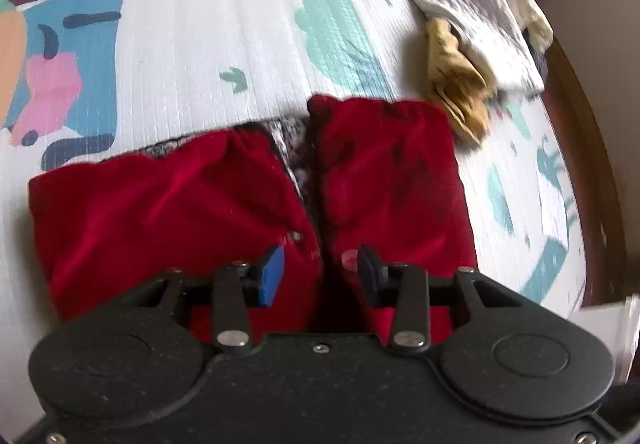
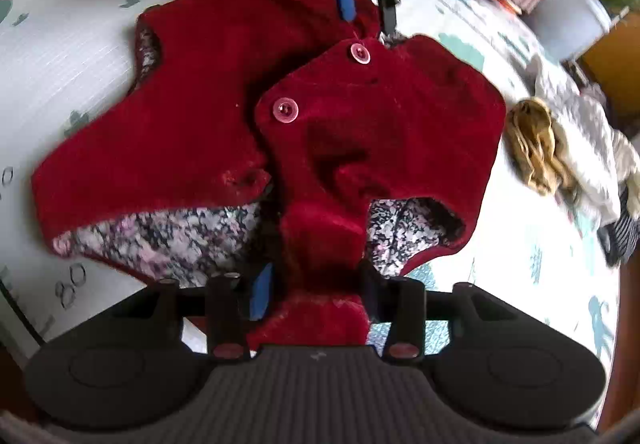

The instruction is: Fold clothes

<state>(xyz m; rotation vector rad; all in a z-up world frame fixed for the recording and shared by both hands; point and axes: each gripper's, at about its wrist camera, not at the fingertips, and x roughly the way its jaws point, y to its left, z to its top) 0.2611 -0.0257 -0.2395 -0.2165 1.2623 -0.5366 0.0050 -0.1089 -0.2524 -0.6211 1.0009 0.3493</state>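
At the left, the left gripper [image 1: 320, 276] hovers low over the red velvet buttoned vest with floral lining [image 1: 248, 200], its jaws apart and nothing between them, poised over the seam where the two front panels meet. The vest lies spread, somewhat rumpled, on the white patterned play mat [image 1: 208, 44]. Further right, the right gripper [image 2: 316, 292] is clamped on a bunched fold of the vest's near edge. The fabric looks soft, plush and light, likely to sag and slide (the pink buttons [image 2: 285, 110] give firmer points), so gripping hems or shoulder edges seems wisest. Off right sits a heap of pale clothes [image 2: 576, 148].
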